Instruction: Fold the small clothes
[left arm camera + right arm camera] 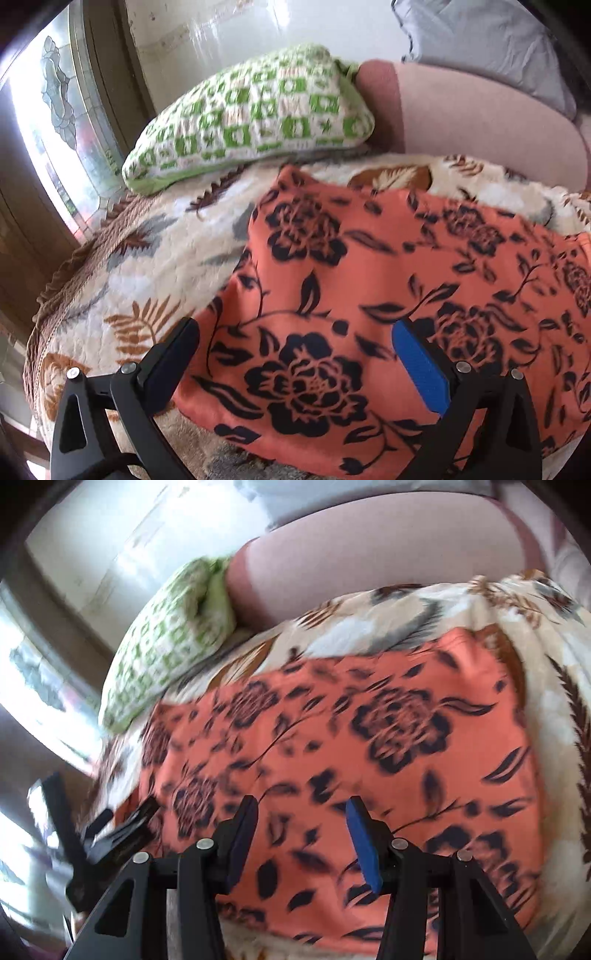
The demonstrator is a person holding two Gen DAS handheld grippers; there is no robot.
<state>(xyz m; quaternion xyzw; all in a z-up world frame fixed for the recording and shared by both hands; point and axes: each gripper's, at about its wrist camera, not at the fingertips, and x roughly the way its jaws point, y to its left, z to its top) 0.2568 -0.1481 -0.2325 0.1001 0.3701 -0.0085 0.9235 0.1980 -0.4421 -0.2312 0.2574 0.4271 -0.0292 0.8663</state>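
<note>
An orange garment with a black flower print (pixel 388 280) lies spread flat on a cream leaf-patterned blanket (pixel 155 266). My left gripper (pixel 295 339) is open wide and empty, hovering over the garment's near left part. In the right wrist view the same garment (pixel 332 731) fills the middle, blurred by motion. My right gripper (pixel 301 812) is open and empty above the garment's near edge. The left gripper (pixel 110 827) shows there at the lower left, beside the garment's left edge.
A green and white knitted pillow (pixel 251 114) lies at the head of the bed, also in the right wrist view (pixel 162 646). A pink bolster (pixel 461 114) and a grey cushion (pixel 491 40) lie behind. A window (pixel 55 122) is at the left past the bed edge.
</note>
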